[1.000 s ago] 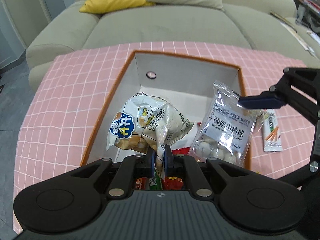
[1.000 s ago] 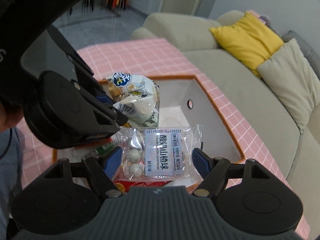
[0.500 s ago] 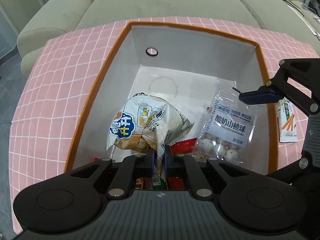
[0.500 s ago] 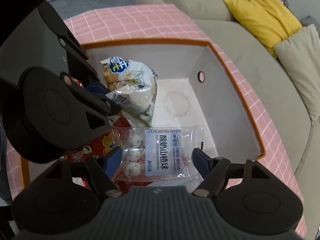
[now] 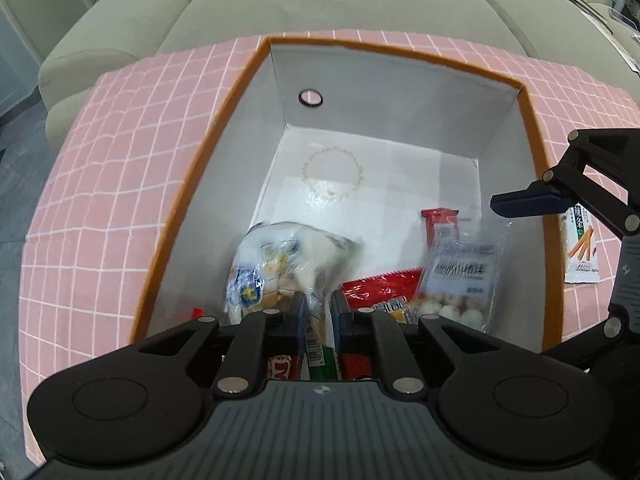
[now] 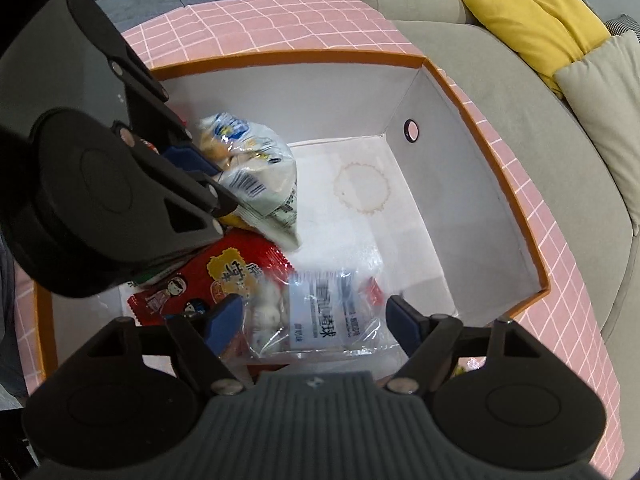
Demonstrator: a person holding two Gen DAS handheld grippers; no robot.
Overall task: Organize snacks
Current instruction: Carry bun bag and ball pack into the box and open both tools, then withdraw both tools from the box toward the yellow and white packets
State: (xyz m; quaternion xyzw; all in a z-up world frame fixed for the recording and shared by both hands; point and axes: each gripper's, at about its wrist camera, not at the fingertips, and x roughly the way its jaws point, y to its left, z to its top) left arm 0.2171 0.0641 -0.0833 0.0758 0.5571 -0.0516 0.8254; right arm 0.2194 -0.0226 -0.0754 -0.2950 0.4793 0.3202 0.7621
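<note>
Both crinkly packets are dropping blurred into the orange-rimmed box [image 5: 532, 128]. The left gripper [image 5: 319, 310] is just parting around the puffy white bag [image 5: 280, 264]; the right gripper [image 6: 316, 320] is standing apart, the clear pouch [image 6: 320, 312] loose between its jaws. The far half of the white floor is lying bare.

Left gripper [image 5: 318, 312]: matte black housing, ribbed grey top at frame bottom, two round black discs at lower left and lower right, silver pivot screws along black link arms, blue finger pads. Right gripper [image 6: 316, 320]: same build, blue pads, small centre logo.
</note>
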